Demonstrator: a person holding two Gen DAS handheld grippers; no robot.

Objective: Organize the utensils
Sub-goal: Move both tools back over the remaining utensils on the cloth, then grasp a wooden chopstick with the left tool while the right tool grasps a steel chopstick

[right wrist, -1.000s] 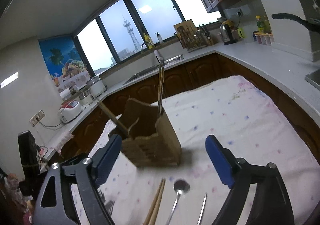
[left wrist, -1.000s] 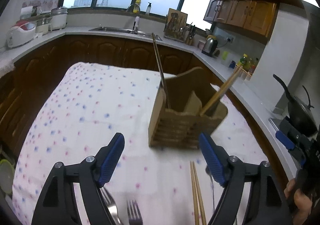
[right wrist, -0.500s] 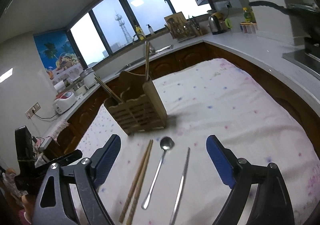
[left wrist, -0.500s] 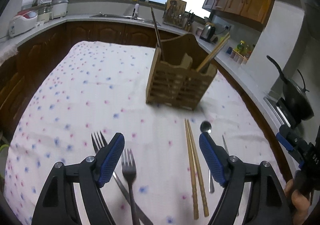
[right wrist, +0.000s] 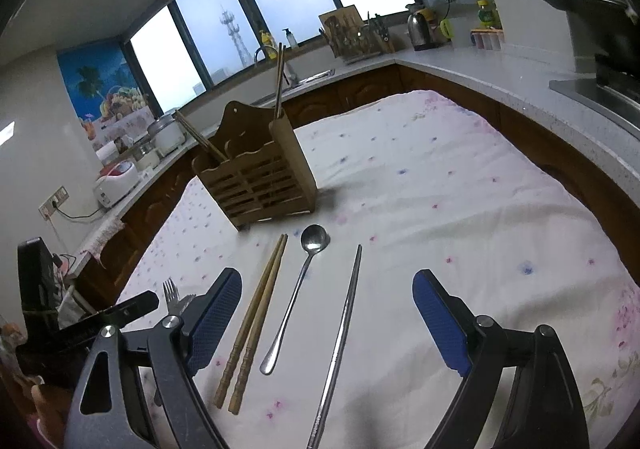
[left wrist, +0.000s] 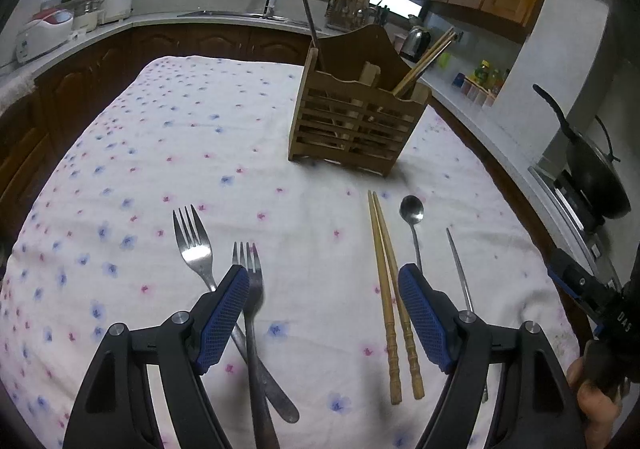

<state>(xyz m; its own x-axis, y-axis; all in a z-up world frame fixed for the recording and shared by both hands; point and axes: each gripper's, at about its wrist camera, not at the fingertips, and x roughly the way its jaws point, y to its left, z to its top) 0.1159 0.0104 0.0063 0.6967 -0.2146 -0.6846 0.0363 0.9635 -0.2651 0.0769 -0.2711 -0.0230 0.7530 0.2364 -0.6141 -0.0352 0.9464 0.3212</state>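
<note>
Utensils: five loose groups lie on the flowered tablecloth (left wrist: pixel 200 137), all in front of the wooden caddy (left wrist: pixel 352 121), which already holds tall pieces in its end compartments.
Left group: two forks (left wrist: pixel 196 245), crossing at their handles, tines toward the caddy.
Right group: wooden chopsticks (right wrist: pixel 256 317), a spoon (right wrist: pixel 300 289) and a single metal chopstick (right wrist: pixel 344 325), side by side and just apart.
Long axes: every piece runs roughly from the caddy toward the person; spoon bowl and chopstick tips point at the caddy, handles and butts point back toward the grippers.
Left gripper (left wrist: pixel 324 313): spread wide, holding nothing; one finger hangs over the forks, the other just beside the wooden chopsticks.
Right gripper (right wrist: pixel 328 317): spread wide, empty; wooden chopsticks, spoon and metal chopstick all lie between its fingers.
Nearer hand: the left for the forks, the right for the spoon and metal chopstick; the wooden pair lies between the two.
Key relation: the pieces lie ahead of and below each gripper, lengthwise along its pointing line, so jaws closing across would meet a handle crosswise.
Judged step: approach, no pick yet made.
</note>
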